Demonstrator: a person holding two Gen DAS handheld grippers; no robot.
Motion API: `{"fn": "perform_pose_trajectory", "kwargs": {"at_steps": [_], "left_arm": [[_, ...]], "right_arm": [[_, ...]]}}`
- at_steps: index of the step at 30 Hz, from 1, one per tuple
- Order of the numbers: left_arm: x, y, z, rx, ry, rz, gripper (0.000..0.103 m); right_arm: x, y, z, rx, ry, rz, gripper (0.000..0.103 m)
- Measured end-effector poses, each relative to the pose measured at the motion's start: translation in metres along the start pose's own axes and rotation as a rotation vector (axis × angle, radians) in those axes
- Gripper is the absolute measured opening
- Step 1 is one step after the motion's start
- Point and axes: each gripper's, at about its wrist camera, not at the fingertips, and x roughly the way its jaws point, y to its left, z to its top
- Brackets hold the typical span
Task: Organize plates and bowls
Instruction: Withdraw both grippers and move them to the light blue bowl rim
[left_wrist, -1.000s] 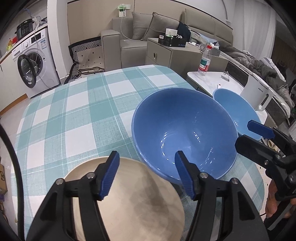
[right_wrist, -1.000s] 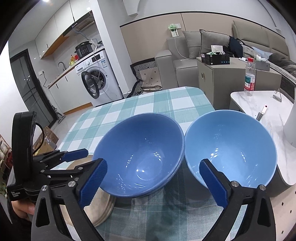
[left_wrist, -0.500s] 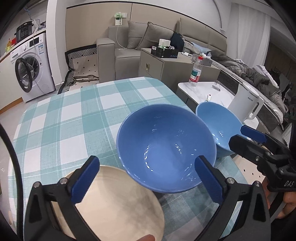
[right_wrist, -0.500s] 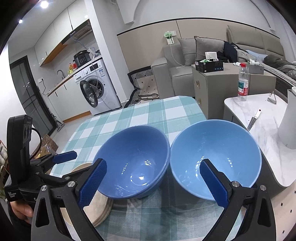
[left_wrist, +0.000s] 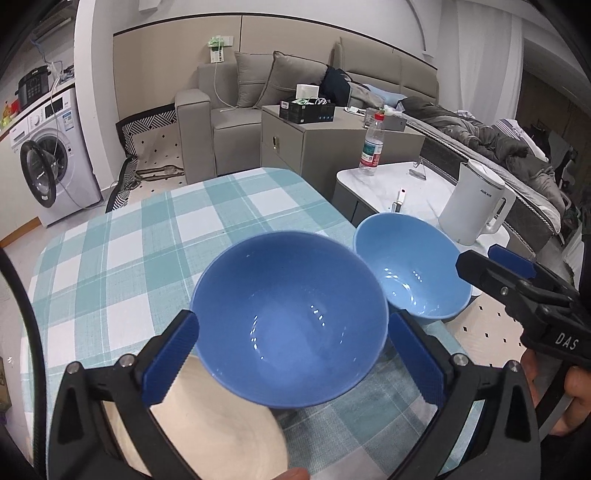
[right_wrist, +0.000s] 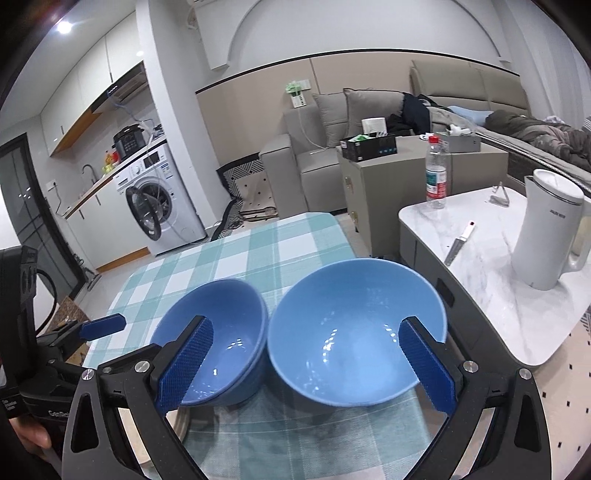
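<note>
Blue pads on your left gripper (left_wrist: 293, 363) stand spread as wide as they go, having just been opening, and they press on nothing: the darker blue bowl (left_wrist: 290, 317) sits beyond them on the teal checked tablecloth (left_wrist: 122, 266), free of the fingers. Your right gripper (right_wrist: 308, 363) is also held apart and empty, its view looking into the lighter blue bowl (right_wrist: 356, 332), which stands at the table's right edge just beside the darker one.

Only your left wrist view shows the cream plate (left_wrist: 218, 435) well: it lies under the left fingers, at the near edge of the table, with the darker bowl's base resting at its far rim. From the right wrist view you get only a sliver of that plate below the darker bowl. That view, though, shows a knife (right_wrist: 458, 242) on the white marble side table (right_wrist: 491, 295), with a white kettle (right_wrist: 550, 232) and a water bottle (right_wrist: 436, 173) standing on it. Each view catches the other gripper at its margin, held in a hand (left_wrist: 574, 398).
</note>
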Motion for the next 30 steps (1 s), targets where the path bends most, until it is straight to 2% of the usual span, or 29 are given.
{"fn": "perform_pose_trajectory", "kwargs": {"at_steps": [13,30], "left_arm": [[0.011,-0.026,0.018,0.046,0.002,-0.001,0.103],[0.034,-0.046,0.039,0.09,0.015,-0.035,0.103]], "right_arm": [[-0.006,-0.036,0.006,0.087,-0.003,-0.032,0.102],[0.014,-0.071,0.0,0.158,0.049,-0.086,0.102]]}}
